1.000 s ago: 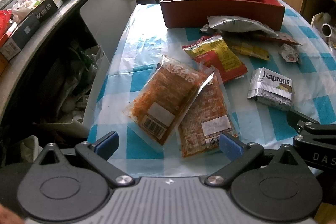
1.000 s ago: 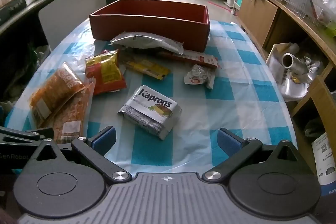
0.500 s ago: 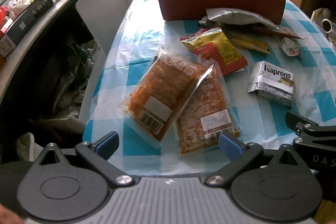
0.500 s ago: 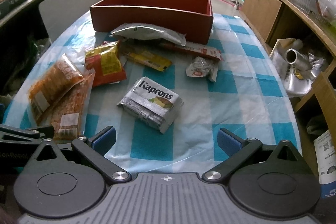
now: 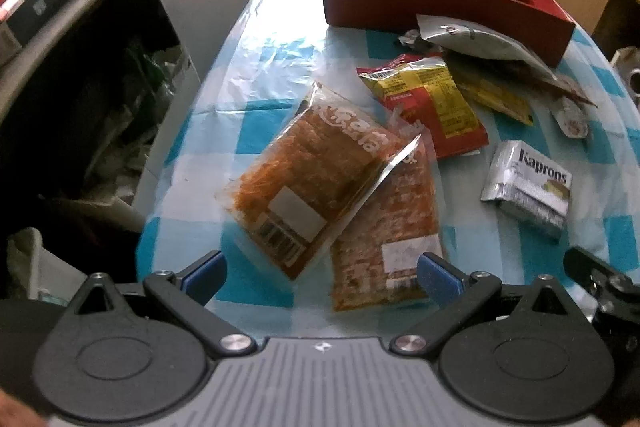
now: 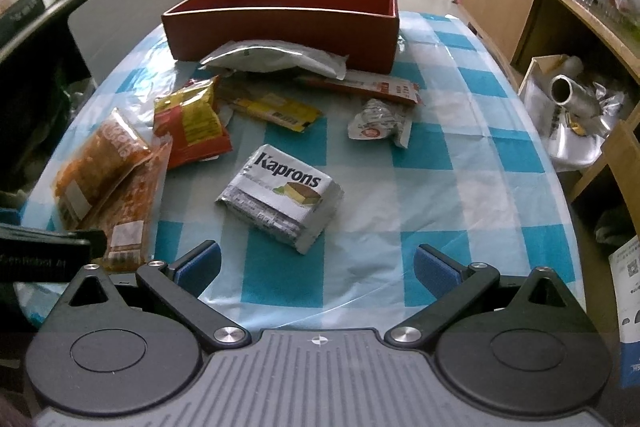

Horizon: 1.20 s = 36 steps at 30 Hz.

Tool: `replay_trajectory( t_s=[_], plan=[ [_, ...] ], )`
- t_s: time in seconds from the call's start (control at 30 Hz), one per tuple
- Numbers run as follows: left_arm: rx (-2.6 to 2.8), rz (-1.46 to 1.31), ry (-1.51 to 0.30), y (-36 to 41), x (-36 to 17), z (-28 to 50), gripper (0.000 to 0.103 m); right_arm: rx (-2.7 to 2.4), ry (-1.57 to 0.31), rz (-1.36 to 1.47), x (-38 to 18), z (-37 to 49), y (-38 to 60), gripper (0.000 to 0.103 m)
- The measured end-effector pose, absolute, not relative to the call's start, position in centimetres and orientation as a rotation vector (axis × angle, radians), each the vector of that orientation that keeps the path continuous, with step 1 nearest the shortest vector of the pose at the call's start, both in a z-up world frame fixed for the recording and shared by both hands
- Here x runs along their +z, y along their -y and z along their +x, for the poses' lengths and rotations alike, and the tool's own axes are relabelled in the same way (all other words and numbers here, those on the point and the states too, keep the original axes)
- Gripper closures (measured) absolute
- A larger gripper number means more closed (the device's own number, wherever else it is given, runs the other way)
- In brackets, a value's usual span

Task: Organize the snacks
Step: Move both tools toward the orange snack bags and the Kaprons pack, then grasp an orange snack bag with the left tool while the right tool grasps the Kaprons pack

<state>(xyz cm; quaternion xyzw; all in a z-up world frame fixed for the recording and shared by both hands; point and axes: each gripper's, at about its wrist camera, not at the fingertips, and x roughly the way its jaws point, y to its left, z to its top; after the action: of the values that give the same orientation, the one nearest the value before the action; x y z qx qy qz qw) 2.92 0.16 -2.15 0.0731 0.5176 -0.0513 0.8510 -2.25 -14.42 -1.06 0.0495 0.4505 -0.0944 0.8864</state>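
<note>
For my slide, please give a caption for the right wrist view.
Open right gripper facing the Kaprons pack, other snacks and the red box on a checked table.

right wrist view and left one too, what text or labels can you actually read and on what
"Kaprons": on the silver wafer pack, also legible in the left wrist view.
White script on the upper orange snack bag: not legible.
Barcode stickers, red-yellow packet print, shelf box labels: too small or blurred.
</note>
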Motion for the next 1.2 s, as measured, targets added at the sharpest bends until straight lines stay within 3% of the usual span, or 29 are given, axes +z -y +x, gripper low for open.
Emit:
replay_trajectory(
  t_s=[0.67,0.8,0.87,1.13,1.2],
  plan=[
    [-0.081,0.133,-1.191,2.4,-5.7,5.0,0.004,-0.174,-0.933,0.16,-0.6,-2.3,16.2,0.0],
    [-0.111,0.132,-1.172,2.4,-5.4,4.7,0.018,-0.183,-0.938,0.161,-0.7,-2.3,16.4,0.0],
    [-0.131,0.143,-1.159,2.3,-5.1,4.3,0.03,-0.188,-0.946,0.157,-0.9,-2.2,16.4,0.0],
    [-0.175,0.162,-1.133,1.2,-3.7,3.1,0.042,-0.179,-0.958,0.124,-1.4,-1.5,16.1,0.0],
    [-0.201,0.139,-1.143,0.5,-3.3,3.1,0.056,-0.168,-0.96,0.112,-1.5,-1.1,16.1,0.0]
  ],
)
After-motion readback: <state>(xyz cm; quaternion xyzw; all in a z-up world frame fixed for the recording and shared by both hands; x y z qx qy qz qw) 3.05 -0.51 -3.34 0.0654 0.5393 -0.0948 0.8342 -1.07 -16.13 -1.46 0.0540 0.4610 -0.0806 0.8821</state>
